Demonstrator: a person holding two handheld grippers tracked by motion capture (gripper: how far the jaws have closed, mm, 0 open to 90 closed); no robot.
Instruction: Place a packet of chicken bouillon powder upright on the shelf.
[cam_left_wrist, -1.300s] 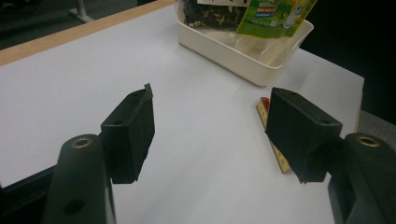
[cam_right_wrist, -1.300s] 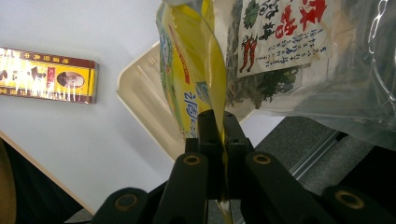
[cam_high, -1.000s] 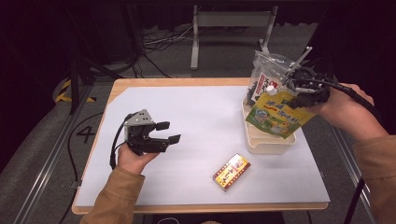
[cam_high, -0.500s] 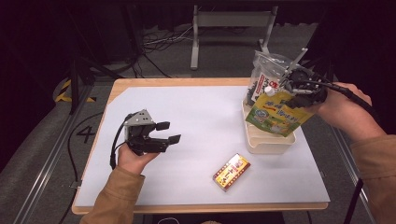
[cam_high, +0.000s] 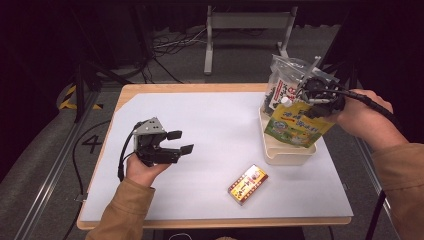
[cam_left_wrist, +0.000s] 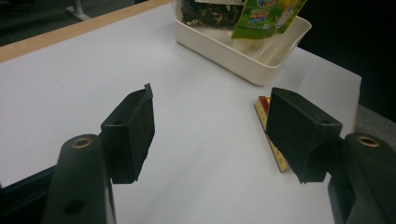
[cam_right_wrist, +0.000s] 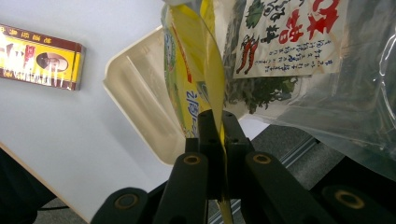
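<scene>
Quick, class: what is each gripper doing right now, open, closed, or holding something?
Left gripper: open, holding nothing, above the table.
Right gripper: closed on the edge of the yellow-green pouch at the cream tray.

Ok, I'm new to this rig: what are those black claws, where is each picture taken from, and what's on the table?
A person holds a two-jaw tool in each hand. The high view looks down on the white table; each gripper view looks along that gripper's own jaws. The left gripper hovers open and empty. The right gripper is shut on the edge of a yellow-green printed pouch, held over the cream plastic tray. A clear bag of dark dried leaves stands in that tray. A small yellow and red box lies flat nearby.
</scene>
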